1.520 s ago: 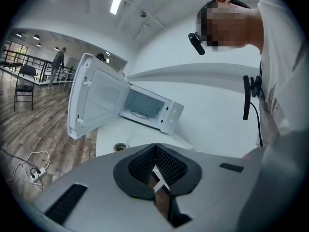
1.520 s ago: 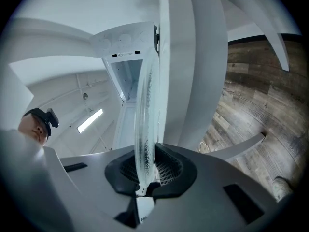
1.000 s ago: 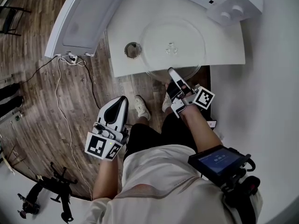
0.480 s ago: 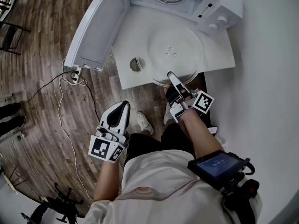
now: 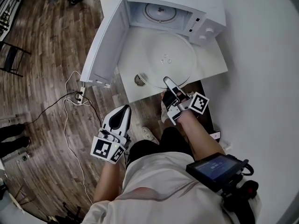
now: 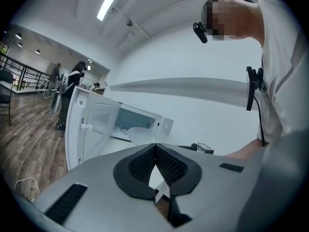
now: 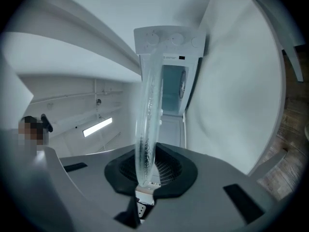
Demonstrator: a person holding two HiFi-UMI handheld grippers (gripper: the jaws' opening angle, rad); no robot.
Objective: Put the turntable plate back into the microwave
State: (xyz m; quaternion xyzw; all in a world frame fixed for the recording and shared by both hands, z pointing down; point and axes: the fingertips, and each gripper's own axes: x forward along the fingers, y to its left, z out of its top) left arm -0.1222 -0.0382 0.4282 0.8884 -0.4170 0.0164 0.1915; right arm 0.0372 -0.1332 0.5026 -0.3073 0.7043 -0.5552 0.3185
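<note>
Two grippers in play, but only one is working: my right gripper (image 5: 166, 81) has its jaws clamped on the near rim of the turntable plate (image 5: 169, 59), glass pinched between the pads (edge-on in the right gripper view, a thin clear blade running straight out from the jaws). My left gripper (image 5: 124, 110) is closed on nothing, jaws pressed together, hanging well off to the left over the floor (image 5: 46, 78). The right hand is the only one near the action.

Now the geometry that matters. The plate spreads directly away from the right gripper, toward the microwave (image 5: 205, 17), whose door (image 5: 105, 45) stands swung wide to the left. It sits over the white table (image 5: 212, 62), just in front of the open cavity, far rim near the sill; whether it clears the table top I can't tell from above. It's a disc, so there's no long axis to speak of. It lies flat, face up, its centre on a line from my jaws to the roller ring (image 5: 160, 12) inside. My read: a straight push forward, held level and high enough to pass the sill, then lower onto the ring.
</note>
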